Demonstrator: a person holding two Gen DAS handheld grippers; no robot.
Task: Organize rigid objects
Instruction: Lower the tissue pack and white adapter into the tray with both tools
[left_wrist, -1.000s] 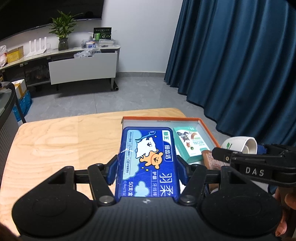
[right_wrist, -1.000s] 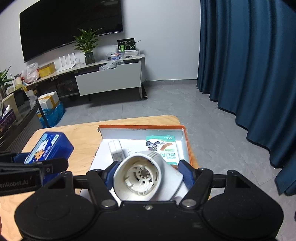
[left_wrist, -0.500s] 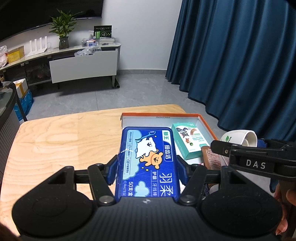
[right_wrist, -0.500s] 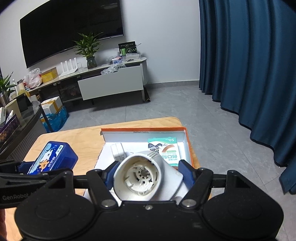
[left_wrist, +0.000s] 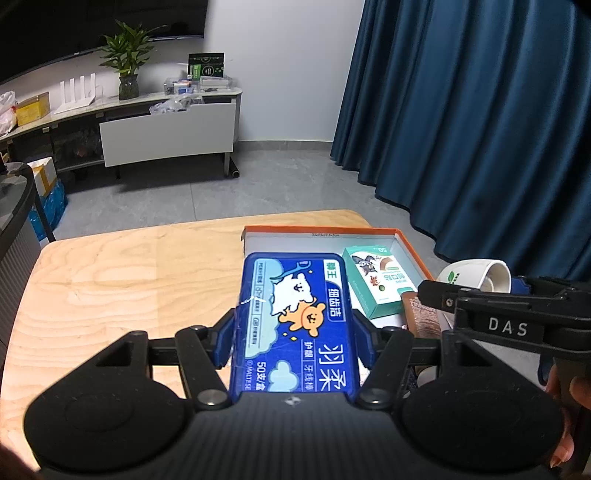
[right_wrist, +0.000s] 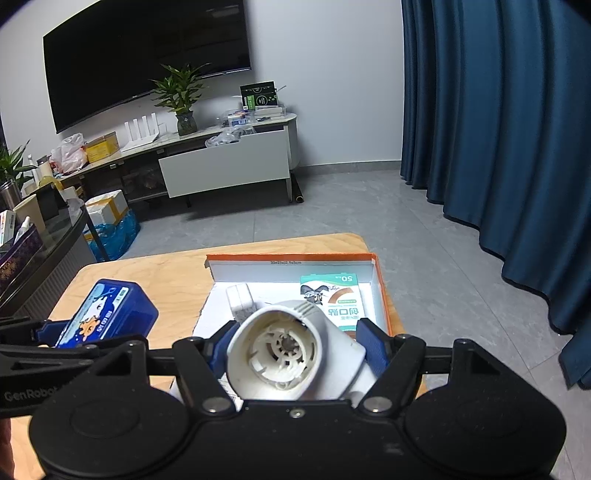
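We see the blue floss-pick box (left_wrist: 295, 325) pinched across its long sides by the left gripper (left_wrist: 293, 343), held above the wooden table (left_wrist: 129, 280) at the near left edge of the orange-rimmed tray (right_wrist: 380, 280). Against the frames of a second ago, the tray sits lower and farther off in both wrist views while each load keeps its seat between the fingers; we read this as both tools having risen and drawn back slightly, with no release. The right gripper (right_wrist: 295, 354) is clamped on the white plastic housing (right_wrist: 291, 358), open end toward its camera, hovering over the tray's near half. Inside the tray lie a green bandage box (right_wrist: 332, 299) by the right wall, a small white block (right_wrist: 240, 299) to its left, and a brown packet (left_wrist: 421, 314) seen only from the left wrist. In our judgement neither carried object is yet placed; free floor remains between the block and the green box.
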